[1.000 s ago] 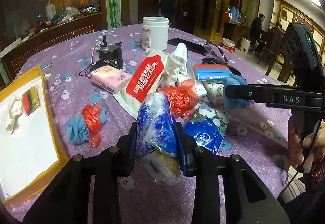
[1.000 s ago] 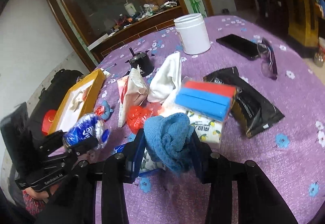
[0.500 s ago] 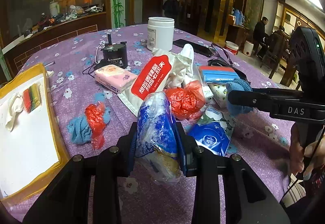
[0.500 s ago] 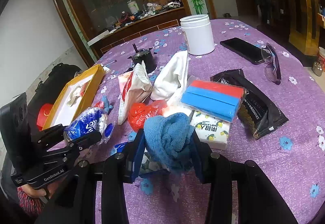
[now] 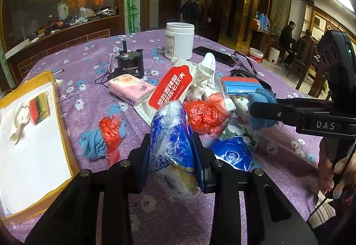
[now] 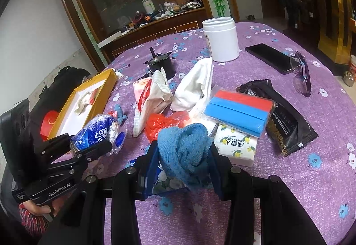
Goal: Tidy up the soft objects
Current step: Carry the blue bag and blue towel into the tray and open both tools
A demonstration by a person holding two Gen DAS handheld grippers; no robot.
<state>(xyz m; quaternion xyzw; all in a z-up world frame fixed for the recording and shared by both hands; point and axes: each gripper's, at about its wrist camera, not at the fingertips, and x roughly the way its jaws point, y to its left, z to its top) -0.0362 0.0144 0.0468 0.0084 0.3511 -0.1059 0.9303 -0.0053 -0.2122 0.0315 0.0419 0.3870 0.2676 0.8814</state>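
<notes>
My left gripper (image 5: pixel 172 151) is shut on a blue and white plastic tissue pack (image 5: pixel 170 133) and holds it above the purple tablecloth; the pack also shows in the right wrist view (image 6: pixel 98 131). My right gripper (image 6: pixel 182 156) is shut on a crumpled blue cloth (image 6: pixel 184 147), also seen from the side in the left wrist view (image 5: pixel 261 107). A yellow-rimmed white tray (image 5: pixel 60 118) lies at the left with a white cloth and a striped item inside. A blue cloth with red plastic (image 5: pixel 102 136) lies beside the tray.
A pile sits mid-table: a red and white wipes pack (image 5: pixel 171 89), a red plastic bag (image 5: pixel 204 113), a pink tissue pack (image 5: pixel 130 88), blue and red sponges (image 6: pixel 240 109), a lemon-print tissue pack (image 6: pixel 235 145). Farther back stand a white jar (image 5: pixel 179 41), black motor (image 5: pixel 130 65), phone (image 6: pixel 267 57), glasses (image 6: pixel 301 73).
Both grippers have lifted slightly and drawn back from the pile with their loads still held. The objects on the table have not moved.
</notes>
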